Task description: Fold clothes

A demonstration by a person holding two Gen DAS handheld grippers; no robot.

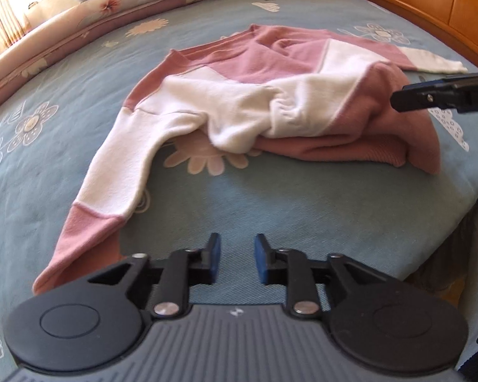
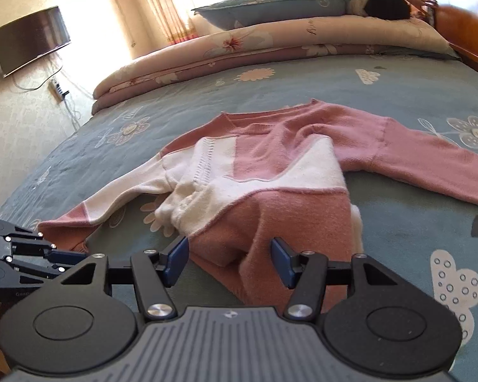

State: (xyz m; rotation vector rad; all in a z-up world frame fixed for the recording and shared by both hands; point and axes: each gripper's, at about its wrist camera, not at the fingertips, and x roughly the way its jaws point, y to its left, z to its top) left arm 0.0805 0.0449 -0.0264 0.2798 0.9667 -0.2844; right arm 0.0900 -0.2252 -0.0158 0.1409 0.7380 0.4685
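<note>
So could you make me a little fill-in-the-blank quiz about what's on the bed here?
1. The sweater is pink and ____.
2. It lies on a blue bedsheet printed with ____.
3. The left gripper has ____ between its jaws.
4. On the wall hangs a dark ____.

Missing words: white; flowers; nothing; television

One pink-and-white sweater [image 2: 271, 172] lies on one bed [image 2: 382, 102]. There are two grippers, left [image 1: 236, 256] and right [image 2: 229, 254]. One pillow [image 2: 271, 9], one folded quilt [image 2: 239, 54] and one wall television [image 2: 28, 44].
</note>
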